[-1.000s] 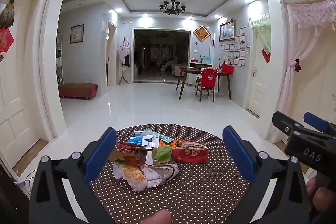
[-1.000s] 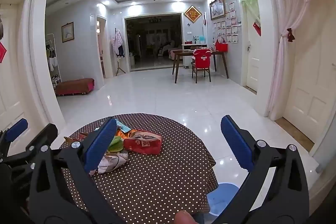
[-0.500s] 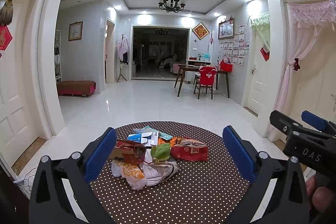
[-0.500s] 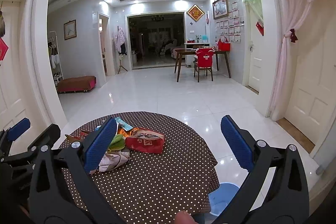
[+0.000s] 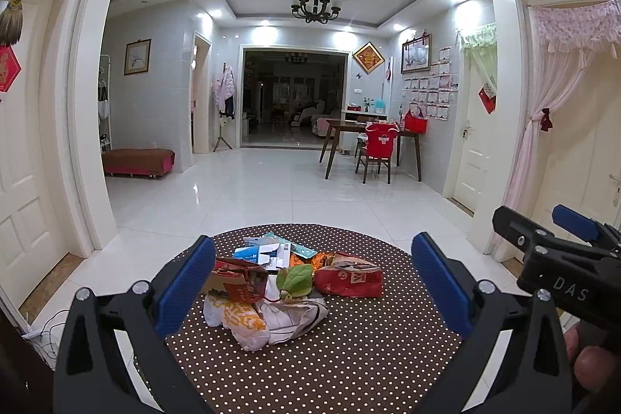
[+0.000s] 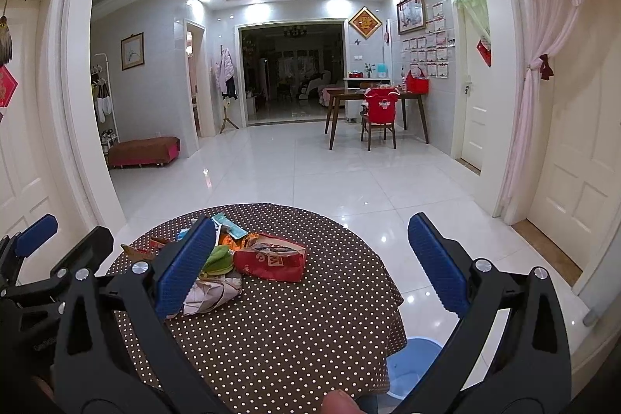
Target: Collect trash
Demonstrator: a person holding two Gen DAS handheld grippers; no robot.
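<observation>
Ahead of both claws, on a round table [image 5: 349, 367] covered with a brown polka-dot cloth, lies a heap of trash [image 5: 287, 282]. The left claw [image 5: 314, 282] hovers above the near part of the table, released, its blue pads spread wide with nothing between them; the heap sits straight in front of it, framed by the two fingers. Nearest that claw is a crumpled white and orange wrapper [image 5: 240, 321] with a grey-white plastic bag [image 5: 299, 317] touching it. Just beyond them are a torn red and brown carton [image 5: 236, 278], a green leaf [image 5: 297, 280] and a red snack bag [image 5: 349, 280]. Farthest from the claw are blue and white paper boxes [image 5: 264, 249].

The right claw [image 6: 310, 262] is likewise released and holds nothing. From it, the heap lies ahead and to the left, partly hidden behind its left finger; the red snack bag [image 6: 271, 258] shows clearly between the fingers. Below its right finger, on the white tiled floor beside the table edge, stands a blue bucket [image 6: 411, 363].
</observation>
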